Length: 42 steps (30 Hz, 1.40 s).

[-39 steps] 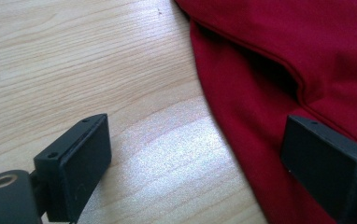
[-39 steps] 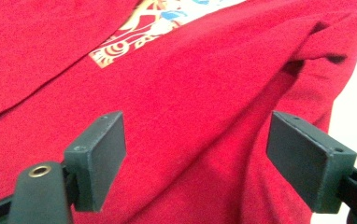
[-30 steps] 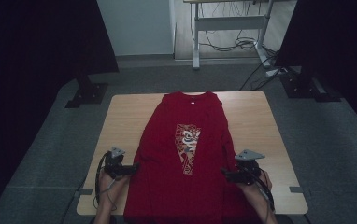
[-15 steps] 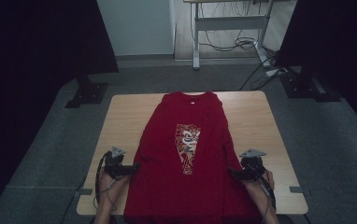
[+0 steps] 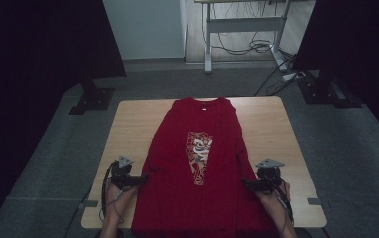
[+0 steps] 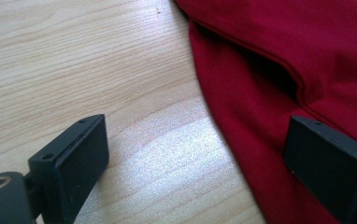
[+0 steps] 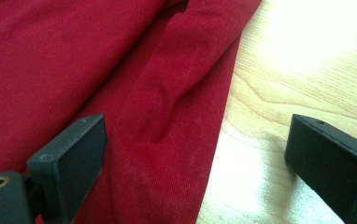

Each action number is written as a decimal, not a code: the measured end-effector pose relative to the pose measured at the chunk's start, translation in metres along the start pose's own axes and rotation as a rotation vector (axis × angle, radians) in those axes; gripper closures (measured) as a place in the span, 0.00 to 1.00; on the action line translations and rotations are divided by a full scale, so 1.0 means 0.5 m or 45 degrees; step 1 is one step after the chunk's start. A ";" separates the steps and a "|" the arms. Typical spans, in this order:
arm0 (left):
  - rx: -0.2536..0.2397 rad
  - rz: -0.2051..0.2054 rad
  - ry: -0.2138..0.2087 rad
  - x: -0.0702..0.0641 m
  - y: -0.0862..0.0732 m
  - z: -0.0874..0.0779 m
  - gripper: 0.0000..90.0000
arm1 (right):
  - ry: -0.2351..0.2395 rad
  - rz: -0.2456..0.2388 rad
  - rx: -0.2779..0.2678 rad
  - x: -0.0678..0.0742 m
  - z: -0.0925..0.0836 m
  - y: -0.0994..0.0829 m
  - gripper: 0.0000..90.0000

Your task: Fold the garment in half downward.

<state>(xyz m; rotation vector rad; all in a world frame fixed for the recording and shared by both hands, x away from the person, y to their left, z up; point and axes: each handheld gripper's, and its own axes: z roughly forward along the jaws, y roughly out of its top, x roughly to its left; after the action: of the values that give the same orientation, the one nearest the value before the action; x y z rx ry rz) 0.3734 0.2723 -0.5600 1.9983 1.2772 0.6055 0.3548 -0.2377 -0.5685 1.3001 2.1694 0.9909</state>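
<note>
A red T-shirt (image 5: 197, 158) with a printed figure on its chest lies flat on the wooden table (image 5: 128, 124), collar at the far end. My left gripper (image 5: 140, 179) rests at the shirt's left side, open. In the left gripper view (image 6: 195, 158), one jaw is over bare wood and the other over the shirt's folded side (image 6: 270, 70). My right gripper (image 5: 247, 184) sits at the shirt's right side, and its jaws have just been opening. In the right gripper view (image 7: 195, 154) it stands open, with the shirt's edge (image 7: 167, 93) lying loose between the jaws.
Bare wood (image 5: 277, 129) runs down both sides of the shirt. Black stand bases (image 5: 92, 96) (image 5: 326, 91) flank the table's far corners. A metal desk frame (image 5: 242, 25) with floor cables (image 5: 247, 47) stands behind. The person's hands (image 5: 115, 193) come in at the near edge.
The right gripper has sunk a little and shifted slightly outward at the shirt's right side. The left gripper and the shirt lie as before.
</note>
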 end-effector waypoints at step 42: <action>-0.018 -0.009 0.013 -0.002 0.010 0.010 0.15 | -0.150 0.143 -0.004 -0.062 -0.024 -0.022 0.06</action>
<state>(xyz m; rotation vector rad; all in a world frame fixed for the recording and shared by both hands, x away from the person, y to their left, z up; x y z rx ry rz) 0.3794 0.2683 -0.5594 1.9807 1.2819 0.6211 0.3552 -0.2726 -0.5688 1.4545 2.0255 0.9351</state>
